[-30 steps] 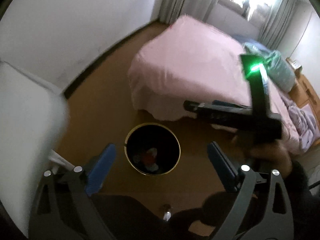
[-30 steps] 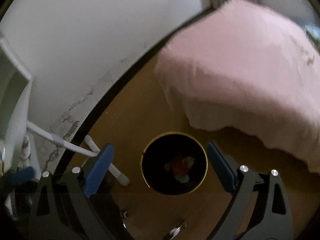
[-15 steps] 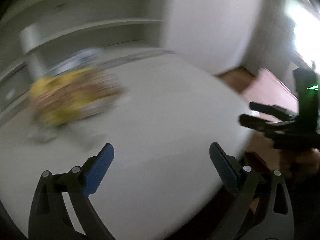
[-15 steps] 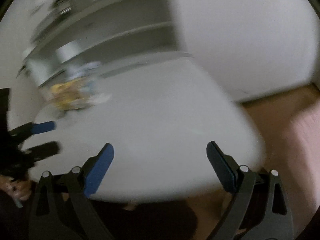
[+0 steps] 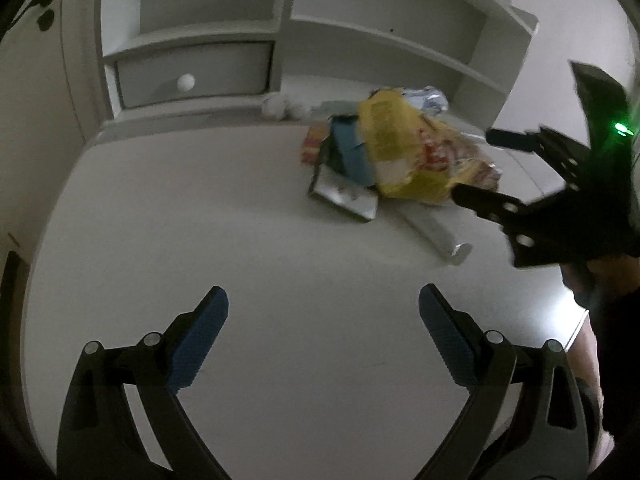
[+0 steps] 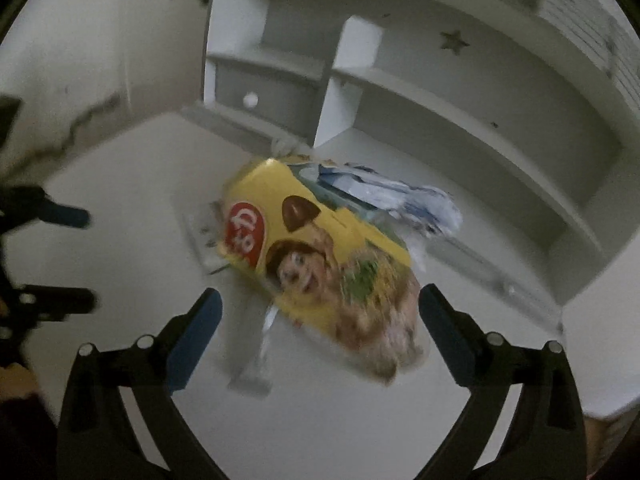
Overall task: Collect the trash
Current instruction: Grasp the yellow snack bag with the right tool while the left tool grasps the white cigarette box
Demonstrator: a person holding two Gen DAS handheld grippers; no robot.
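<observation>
Right wrist: yellow bag (image 6: 320, 256) blurred.

Both wrist views face hutch (image 5: 280, 28) over desk (image 5: 200, 220) — right nearer (left farther back); shared: trash pile (image 5: 396, 152) (image 6: 320, 256).

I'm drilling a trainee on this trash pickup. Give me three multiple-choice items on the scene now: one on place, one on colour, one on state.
1. Where does the trash pile lie?
A. on the white desk, by the shelf unit
B. on a chair
C. inside the drawer

2. What is the main colour of the big snack bag?
A. green
B. yellow
C. black

3. How are the right gripper fingers?
A. shut on the bag
B. shut on nothing
C. spread wide, holding nothing

Answers:
1. A, the pile rests on the desktop below the shelves.
2. B, yellow covers most of the bag.
3. C, both blue pads stand apart, with the bag beyond them.
</observation>
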